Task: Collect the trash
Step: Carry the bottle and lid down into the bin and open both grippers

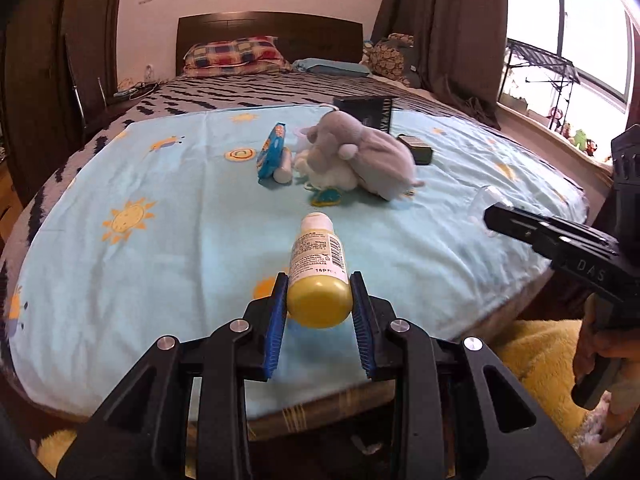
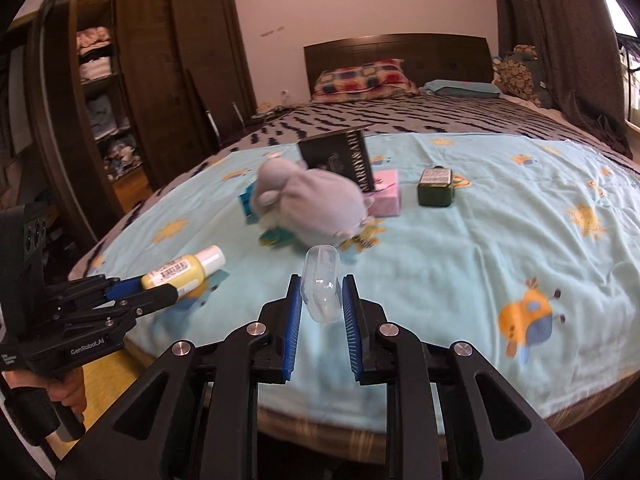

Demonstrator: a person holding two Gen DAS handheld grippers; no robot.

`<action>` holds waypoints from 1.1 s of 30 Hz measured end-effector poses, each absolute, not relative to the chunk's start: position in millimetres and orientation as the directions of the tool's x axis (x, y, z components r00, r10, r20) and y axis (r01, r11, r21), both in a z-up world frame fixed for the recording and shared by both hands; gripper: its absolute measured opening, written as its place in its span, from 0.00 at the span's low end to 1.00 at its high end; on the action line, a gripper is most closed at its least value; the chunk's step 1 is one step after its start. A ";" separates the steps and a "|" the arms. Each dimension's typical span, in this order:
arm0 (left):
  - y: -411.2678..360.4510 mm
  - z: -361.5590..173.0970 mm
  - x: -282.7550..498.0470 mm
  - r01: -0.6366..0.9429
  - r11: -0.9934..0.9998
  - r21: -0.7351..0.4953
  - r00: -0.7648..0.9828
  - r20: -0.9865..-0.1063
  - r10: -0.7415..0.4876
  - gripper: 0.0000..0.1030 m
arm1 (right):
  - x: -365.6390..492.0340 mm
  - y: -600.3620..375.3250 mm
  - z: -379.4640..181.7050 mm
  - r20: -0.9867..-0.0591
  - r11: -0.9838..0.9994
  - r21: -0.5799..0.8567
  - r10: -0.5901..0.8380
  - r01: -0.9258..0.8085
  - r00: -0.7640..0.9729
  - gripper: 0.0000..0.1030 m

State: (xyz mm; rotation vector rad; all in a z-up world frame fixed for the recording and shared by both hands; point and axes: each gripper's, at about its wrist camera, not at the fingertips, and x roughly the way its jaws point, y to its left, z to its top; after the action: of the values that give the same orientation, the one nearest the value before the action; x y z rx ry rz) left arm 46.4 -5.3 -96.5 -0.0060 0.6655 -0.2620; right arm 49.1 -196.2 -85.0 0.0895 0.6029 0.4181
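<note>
Left wrist view: a yellow bottle (image 1: 318, 276) is being clamped by the left gripper (image 1: 319, 286); a clear plastic case (image 2: 322, 288) is being pinched by the right gripper (image 2: 321, 294).

Everything sits around the grey plush elephant (image 1: 360, 156) in the middle of the light blue blanket (image 1: 168, 240) with suns on it. Right behind the elephant a dark book (image 2: 340, 156) leans up, and just beside that is a pink box (image 2: 386, 194). Further out on that same side lies a dark green flat bottle (image 2: 436, 186). Way behind the elephant, up by the dark headboard (image 1: 268, 36), there's a checked pillow (image 1: 236, 53). The bed (image 1: 260, 90) under the blanket has a zigzag striped cover. Wardrobe (image 2: 132, 92) stands off past the bed's edge.
</note>
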 end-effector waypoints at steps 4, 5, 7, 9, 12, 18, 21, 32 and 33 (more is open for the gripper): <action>-9.8 -93.2 15.5 0.265 0.961 -0.080 0.759 -0.598 -0.259 0.28 | 23.7 -191.5 -86.6 -0.543 0.909 0.195 0.413 -0.369 0.731 0.21; -11.4 -93.7 5.6 0.273 0.959 -0.079 0.756 -0.599 -0.265 0.28 | 18.8 -191.1 -87.3 -0.546 0.908 0.197 0.415 -0.370 0.728 0.21; -12.3 -96.2 -5.4 0.283 0.955 -0.091 0.744 -0.608 -0.279 0.28 | 6.6 -191.2 -89.7 -0.558 0.909 0.197 0.411 -0.366 0.721 0.21; -12.4 -100.0 -14.1 0.290 0.951 -0.110 0.729 -0.618 -0.294 0.28 | -4.1 -191.0 -94.0 -0.572 0.915 0.186 0.397 -0.358 0.717 0.21; -16.3 -109.9 -26.1 0.303 0.945 -0.124 0.702 -0.642 -0.309 0.28 | -10.8 -191.5 -106.0 -0.603 0.913 0.210 0.403 -0.350 0.688 0.21; -28.6 -143.4 -37.3 0.329 0.933 -0.145 0.621 -0.712 -0.329 0.28 | -15.0 -187.4 -153.3 -0.691 0.901 0.278 0.428 -0.333 0.582 0.21; -35.3 -166.3 -36.1 0.331 0.930 -0.159 0.568 -0.754 -0.331 0.28 | -14.9 -183.7 -175.7 -0.725 0.896 0.311 0.440 -0.318 0.530 0.21; -45.5 -233.0 -17.9 0.310 0.927 -0.211 0.404 -0.853 -0.330 0.28 | -6.2 -178.1 -228.0 -0.817 0.917 0.299 0.388 -0.262 0.427 0.21; -46.3 -239.4 -16.3 0.305 0.927 -0.216 0.388 -0.861 -0.328 0.28 | -5.0 -176.4 -236.8 -0.833 0.921 0.295 0.379 -0.255 0.404 0.21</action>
State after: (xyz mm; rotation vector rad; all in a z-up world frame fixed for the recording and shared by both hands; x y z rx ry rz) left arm -16.3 -46.3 -239.4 -0.0235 1.1011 -0.4033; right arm -5.0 -176.4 -236.8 0.1277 1.0840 0.4013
